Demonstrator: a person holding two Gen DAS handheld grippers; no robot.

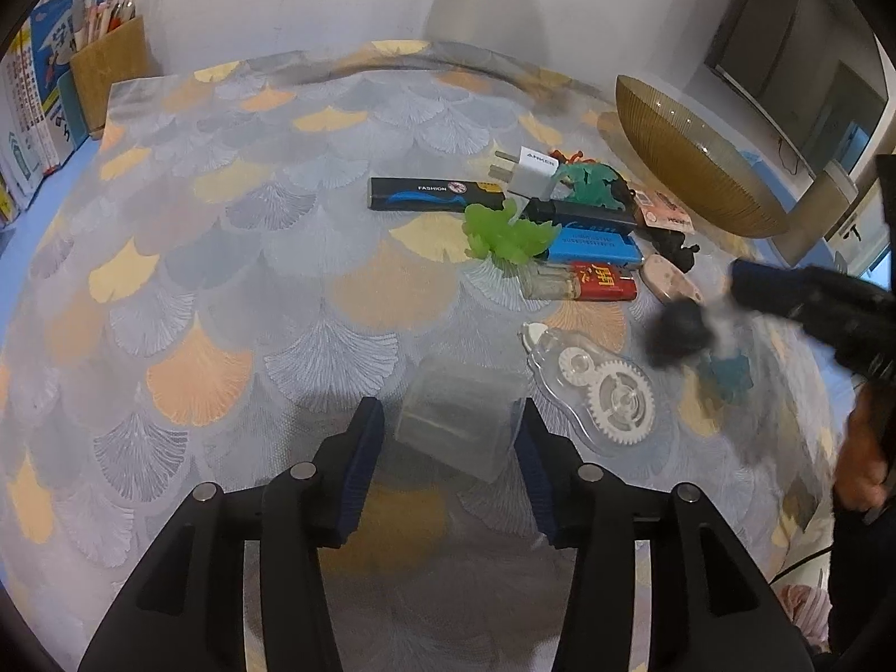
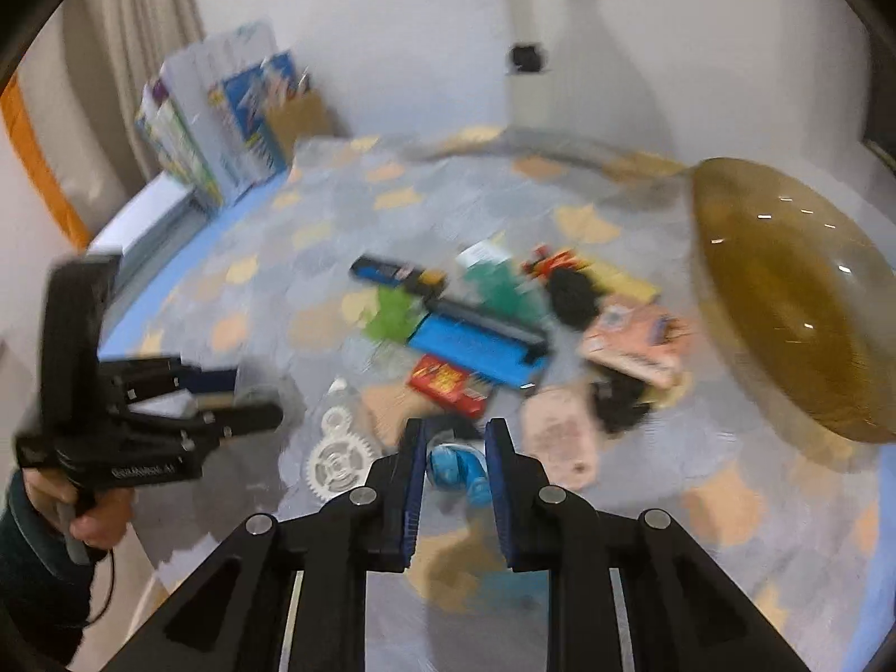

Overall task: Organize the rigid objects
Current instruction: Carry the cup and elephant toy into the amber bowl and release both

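Observation:
My left gripper (image 1: 451,425) is open, its fingers on either side of a clear plastic box (image 1: 456,420) on the patterned cloth. My right gripper (image 2: 455,445) is open around a small blue toy (image 2: 456,470), which lies between its fingers; this view is blurred by motion. In the left wrist view the right gripper (image 1: 689,330) is a dark blur over that blue toy (image 1: 728,378). A clear correction-tape dispenser (image 1: 602,386) lies beside the box. A cluster holds a light green toy (image 1: 507,232), blue lighter (image 1: 593,249), red lighter (image 1: 602,280), white Anker charger (image 1: 532,171) and black box (image 1: 434,193).
A large amber glass bowl (image 1: 689,162) stands at the right, also in the right wrist view (image 2: 795,302). A pencil holder (image 1: 109,70) and books (image 1: 33,112) stand at the far left. A pink tag (image 1: 669,277) and a dark green toy (image 1: 593,182) lie in the cluster.

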